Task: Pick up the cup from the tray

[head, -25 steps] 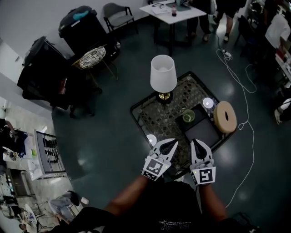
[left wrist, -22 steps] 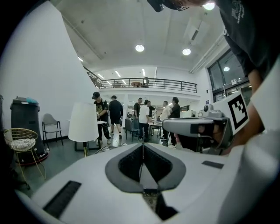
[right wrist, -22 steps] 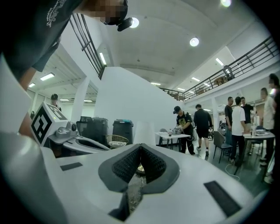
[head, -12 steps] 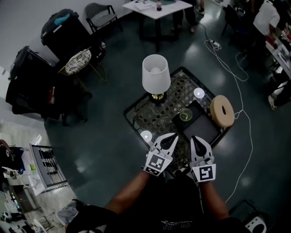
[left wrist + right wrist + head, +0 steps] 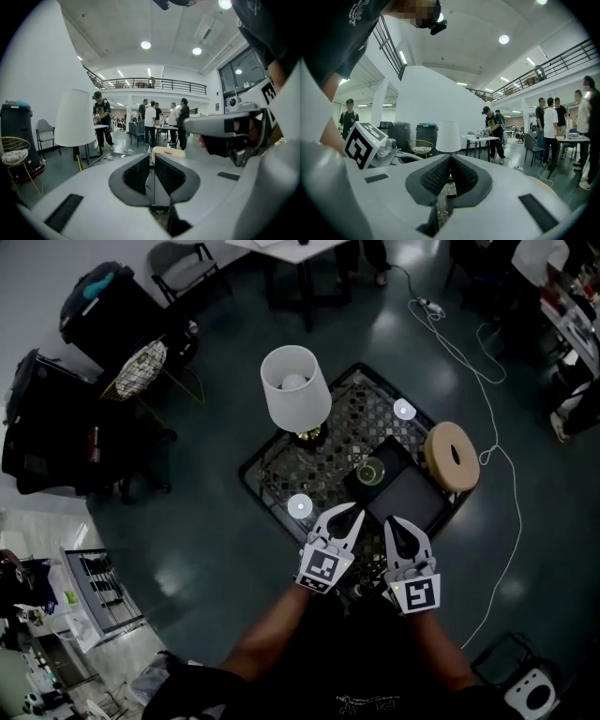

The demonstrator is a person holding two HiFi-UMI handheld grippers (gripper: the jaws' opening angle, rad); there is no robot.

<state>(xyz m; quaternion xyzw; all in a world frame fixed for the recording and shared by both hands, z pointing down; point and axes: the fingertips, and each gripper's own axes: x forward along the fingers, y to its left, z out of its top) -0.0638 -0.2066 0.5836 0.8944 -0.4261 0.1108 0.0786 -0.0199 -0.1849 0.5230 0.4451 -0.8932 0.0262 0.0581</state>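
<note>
Both tools hang low over the near edge of the desk, and neither has anything in it. The left tool [image 5: 349,515] has jaws that are just opening: its own view shows only a thin slit between the ribbed pads, with nothing in the slit. The right tool [image 5: 395,524] has its jaws pressed together at the tips, also on nothing.

Ahead of them stands the dark, square, lattice-topped desk [image 5: 345,424]. A table lamp with a white shade and a brass foot [image 5: 295,388] stands at its far left. A black rectangular tray [image 5: 411,501] lies on the right half, just beyond the tool tips. A tan round disc with a hole in its middle [image 5: 452,457] sits at the desk's right edge, beside the tray.

The small greenish clear glass cup [image 5: 370,471] stands upright at the tray's far end, untouched and well apart from either tool. By my reading the task has barely begun: reach, grip and lift all remain.
</note>
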